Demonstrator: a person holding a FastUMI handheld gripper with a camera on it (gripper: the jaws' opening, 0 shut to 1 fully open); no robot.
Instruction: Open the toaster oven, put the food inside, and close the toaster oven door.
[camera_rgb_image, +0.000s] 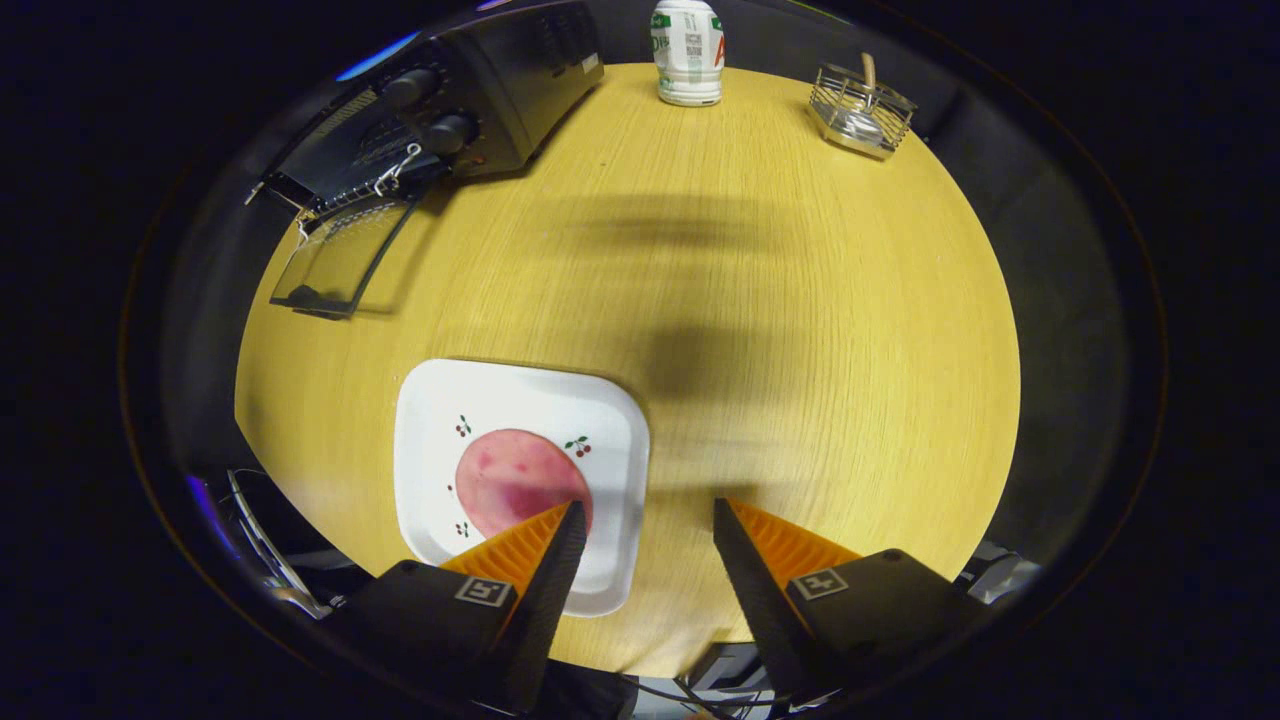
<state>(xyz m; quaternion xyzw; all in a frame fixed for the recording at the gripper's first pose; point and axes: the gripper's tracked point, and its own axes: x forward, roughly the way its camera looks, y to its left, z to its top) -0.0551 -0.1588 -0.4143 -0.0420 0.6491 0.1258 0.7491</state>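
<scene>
A black toaster oven (470, 100) stands at the far left corner of the round wooden table (760, 330), its glass door (340, 262) swung down flat and open. A round pink slice of food (515, 480) lies on a white square plate (430, 410) with small cherry prints, near the table's front edge. My gripper (648, 512) hovers open above the table, nothing between its fingers. The left finger overlaps the near right part of the slice and plate; the right finger is over bare wood to the plate's right.
A white plastic bottle (688, 55) stands at the table's far edge. To its right sits a small wire basket (860, 110) with a wooden-handled item in it. Cables and gear (270, 560) lie below the table's near left edge.
</scene>
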